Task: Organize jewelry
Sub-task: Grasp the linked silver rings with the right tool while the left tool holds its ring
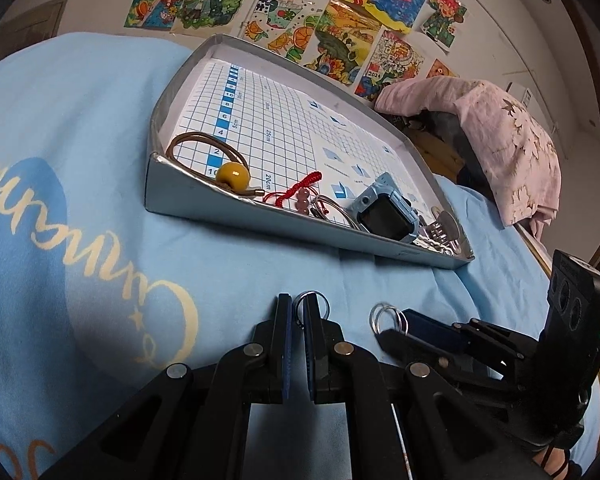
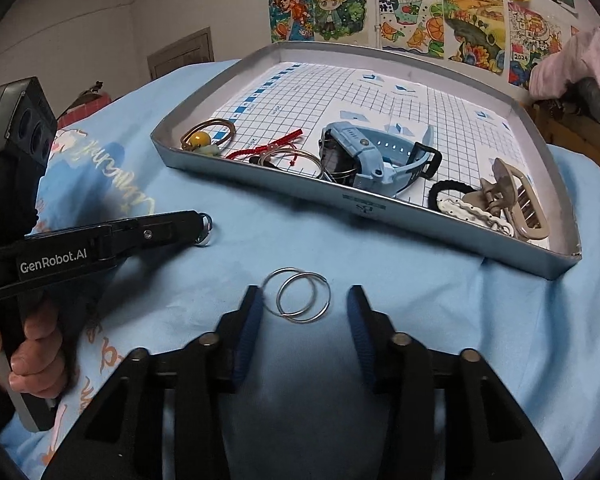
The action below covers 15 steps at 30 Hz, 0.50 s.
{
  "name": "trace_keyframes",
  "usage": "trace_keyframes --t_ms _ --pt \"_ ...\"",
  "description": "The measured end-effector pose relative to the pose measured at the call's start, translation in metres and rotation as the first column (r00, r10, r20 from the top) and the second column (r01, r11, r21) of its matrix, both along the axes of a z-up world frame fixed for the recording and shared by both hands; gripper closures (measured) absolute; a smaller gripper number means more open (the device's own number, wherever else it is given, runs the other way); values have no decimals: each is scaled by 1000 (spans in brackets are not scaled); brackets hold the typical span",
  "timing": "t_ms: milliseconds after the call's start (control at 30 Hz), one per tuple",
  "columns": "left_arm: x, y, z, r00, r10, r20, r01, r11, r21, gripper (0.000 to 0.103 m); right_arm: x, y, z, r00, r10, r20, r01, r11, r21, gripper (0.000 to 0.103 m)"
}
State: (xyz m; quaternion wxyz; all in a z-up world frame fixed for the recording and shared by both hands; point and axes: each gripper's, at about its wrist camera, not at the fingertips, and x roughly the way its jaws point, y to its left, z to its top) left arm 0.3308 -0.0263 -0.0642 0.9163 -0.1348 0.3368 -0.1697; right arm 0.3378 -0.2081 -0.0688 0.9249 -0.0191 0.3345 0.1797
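My left gripper [image 1: 298, 312] is shut on a small silver ring [image 1: 312, 300]; it also shows in the right wrist view [image 2: 204, 229], low over the blue bedsheet. My right gripper [image 2: 302, 300] is open around two linked silver hoops [image 2: 298, 295] lying on the sheet; the hoops also show in the left wrist view [image 1: 388, 317]. A silver tray [image 2: 260, 184] lined with grid paper holds a blue smartwatch [image 2: 364, 156], a red cord bracelet [image 2: 268, 148], a hair tie with a yellow bead [image 2: 202, 136], metal rings [image 2: 288, 160], a black hair tie [image 2: 452, 190] and a beige hair claw [image 2: 512, 196].
The blue sheet [image 1: 80, 160] with cream lettering covers the bed. Children's drawings [image 1: 300, 12] hang on the wall behind the tray. A pink flowered cloth [image 1: 500, 132] is draped over furniture at the right.
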Motion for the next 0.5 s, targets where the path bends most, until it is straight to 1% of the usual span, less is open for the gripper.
trace_keyframes --t_ms 167,333,500 --pt "-2 -1 -1 1000 -11 13 10 1000 8 97 0 -8 -3 1000 -11 -8 12 999 43 97" --pt "-5 -4 1 999 -30 34 30 999 18 97 -2 -9 -4 1000 -14 15 13 998 64 99" --pt "-10 -9 11 998 -39 58 37 999 37 97 -9 -18 7 996 -34 80 26 994 102 100"
